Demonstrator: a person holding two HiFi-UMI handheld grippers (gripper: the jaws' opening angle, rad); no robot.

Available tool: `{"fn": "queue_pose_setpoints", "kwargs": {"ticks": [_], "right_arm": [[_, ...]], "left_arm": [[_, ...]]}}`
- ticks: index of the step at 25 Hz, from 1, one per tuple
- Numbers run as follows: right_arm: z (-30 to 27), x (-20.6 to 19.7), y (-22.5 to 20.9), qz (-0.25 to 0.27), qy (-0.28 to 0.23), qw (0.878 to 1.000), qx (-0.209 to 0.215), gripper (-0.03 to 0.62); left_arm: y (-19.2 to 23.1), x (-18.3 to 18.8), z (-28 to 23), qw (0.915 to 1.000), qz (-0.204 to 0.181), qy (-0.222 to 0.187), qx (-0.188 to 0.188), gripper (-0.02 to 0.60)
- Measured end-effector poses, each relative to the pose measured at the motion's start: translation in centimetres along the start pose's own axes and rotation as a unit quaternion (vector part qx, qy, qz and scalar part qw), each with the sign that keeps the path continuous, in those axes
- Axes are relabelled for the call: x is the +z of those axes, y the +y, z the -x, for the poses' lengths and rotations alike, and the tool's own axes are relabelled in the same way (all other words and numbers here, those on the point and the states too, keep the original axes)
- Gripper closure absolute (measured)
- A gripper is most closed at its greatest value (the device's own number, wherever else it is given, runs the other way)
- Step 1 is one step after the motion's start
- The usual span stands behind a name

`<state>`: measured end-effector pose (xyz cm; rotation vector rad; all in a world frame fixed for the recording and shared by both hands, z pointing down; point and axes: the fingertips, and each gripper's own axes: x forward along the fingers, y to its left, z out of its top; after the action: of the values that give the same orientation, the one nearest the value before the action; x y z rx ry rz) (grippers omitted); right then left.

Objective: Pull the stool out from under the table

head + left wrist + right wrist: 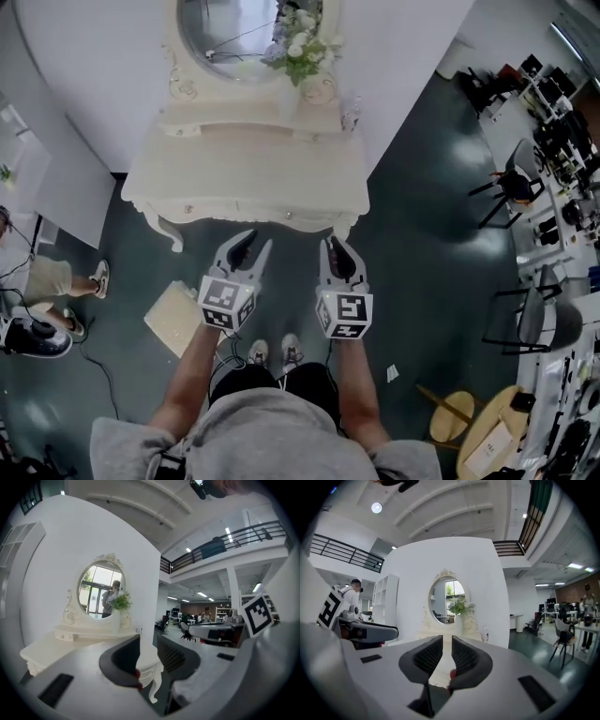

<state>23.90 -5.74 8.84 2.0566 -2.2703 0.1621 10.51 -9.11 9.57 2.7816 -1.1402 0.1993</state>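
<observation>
A cream dressing table (244,178) with an oval mirror (230,23) and a vase of flowers (302,42) stands against the white wall in the head view. No stool shows under it; the space beneath the top is hidden. A cream square thing (178,317) lies on the floor to my left; I cannot tell what it is. My left gripper (260,239) hangs in front of the table's front edge, open and empty (147,644). My right gripper (335,244) is beside it, its jaws a narrow gap apart with nothing between them (446,644).
A person's legs (66,277) stand at the left by a white partition. Black chairs (516,183) and desks line the right side. A round wooden stool (455,412) is at the lower right. My own feet (274,352) are just behind the grippers.
</observation>
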Motion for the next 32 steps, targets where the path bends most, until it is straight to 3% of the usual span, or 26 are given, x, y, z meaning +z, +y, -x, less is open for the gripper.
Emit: {"fn": "queue_pose_setpoints", "kwargs": {"ticks": [9, 32], "right_arm": [[3.1, 0.5, -2.5, 0.011, 0.001, 0.999, -0.039, 0.572], [3.6, 1.1, -3.2, 0.002, -0.013, 0.999, -0.046, 0.58]], "left_arm": [[-2.2, 1.1, -0.1, 1.0, -0.006, 0.001, -0.004, 0.554], [-2.8, 1.1, -0.4, 0.9998, -0.016, 0.006, -0.008, 0.563]]}}
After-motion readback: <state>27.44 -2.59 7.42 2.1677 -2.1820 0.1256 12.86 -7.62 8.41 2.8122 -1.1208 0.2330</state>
